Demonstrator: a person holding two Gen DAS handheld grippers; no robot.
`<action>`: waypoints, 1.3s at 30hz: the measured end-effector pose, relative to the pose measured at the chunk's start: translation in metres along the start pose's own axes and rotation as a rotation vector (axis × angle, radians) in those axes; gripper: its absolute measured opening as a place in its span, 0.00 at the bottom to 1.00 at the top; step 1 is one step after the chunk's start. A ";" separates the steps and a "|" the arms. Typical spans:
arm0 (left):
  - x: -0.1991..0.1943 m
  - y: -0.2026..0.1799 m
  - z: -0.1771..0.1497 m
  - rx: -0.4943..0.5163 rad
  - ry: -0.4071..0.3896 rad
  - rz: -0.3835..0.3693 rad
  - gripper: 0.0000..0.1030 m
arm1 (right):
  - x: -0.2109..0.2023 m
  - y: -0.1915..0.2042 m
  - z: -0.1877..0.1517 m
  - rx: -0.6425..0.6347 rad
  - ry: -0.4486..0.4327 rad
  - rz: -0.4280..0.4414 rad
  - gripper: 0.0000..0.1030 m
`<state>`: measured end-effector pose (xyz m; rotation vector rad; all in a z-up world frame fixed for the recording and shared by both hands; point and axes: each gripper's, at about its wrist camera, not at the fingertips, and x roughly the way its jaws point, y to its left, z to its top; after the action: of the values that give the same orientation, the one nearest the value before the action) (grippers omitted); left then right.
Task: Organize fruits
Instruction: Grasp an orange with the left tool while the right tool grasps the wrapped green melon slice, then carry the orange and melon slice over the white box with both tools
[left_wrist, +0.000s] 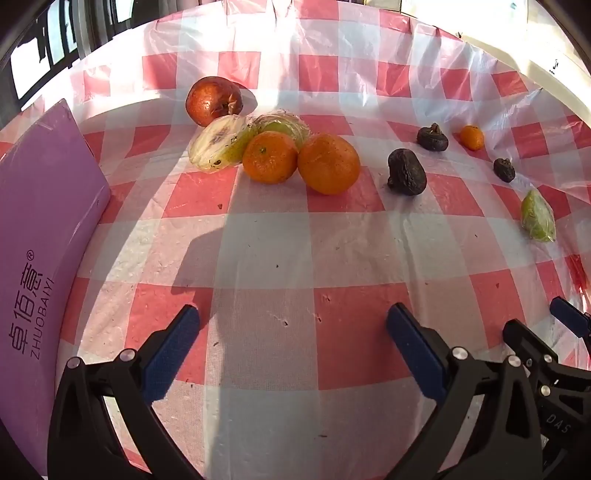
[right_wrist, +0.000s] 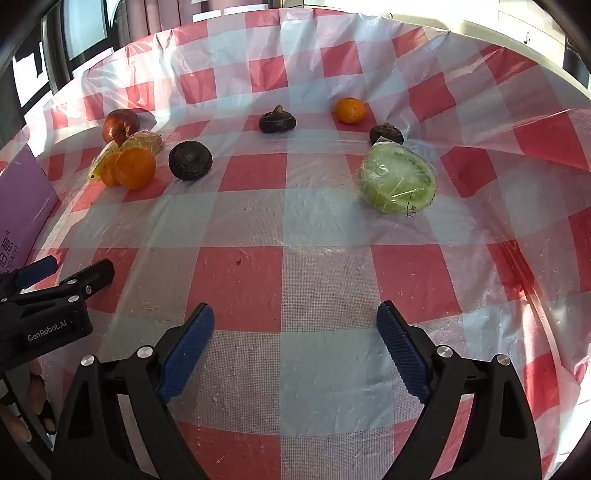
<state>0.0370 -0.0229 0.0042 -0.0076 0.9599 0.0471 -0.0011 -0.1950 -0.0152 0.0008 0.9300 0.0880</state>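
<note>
— Looking at the left gripper (left_wrist: 291, 321), I see its jaws wide apart and empty. The fruit pile lies well ahead of it: a red apple (left_wrist: 213, 99), a cut pear half (left_wrist: 218, 144) and two oranges (left_wrist: 270, 157) touching.

— And the right gripper (right_wrist: 295, 321)?

— Also wide apart, holding nothing. A wrapped green fruit half (right_wrist: 399, 181) lies ahead, a little right, well apart from it. Only bare checked tablecloth (right_wrist: 295, 229) between. A purple box (left_wrist: 40, 229) stands at left.
</note>
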 end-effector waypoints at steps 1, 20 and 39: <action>0.005 -0.007 0.004 0.009 -0.004 0.002 0.98 | 0.003 -0.010 0.008 0.012 0.000 -0.008 0.84; 0.058 -0.030 0.084 -0.097 -0.049 0.073 0.66 | 0.045 -0.082 0.102 0.091 -0.060 -0.097 0.60; -0.036 0.015 -0.003 0.076 0.003 -0.101 0.43 | -0.020 -0.050 0.033 0.182 -0.024 -0.026 0.59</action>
<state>0.0132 -0.0092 0.0320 0.0140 0.9628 -0.0828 0.0170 -0.2449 0.0182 0.1578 0.9108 -0.0214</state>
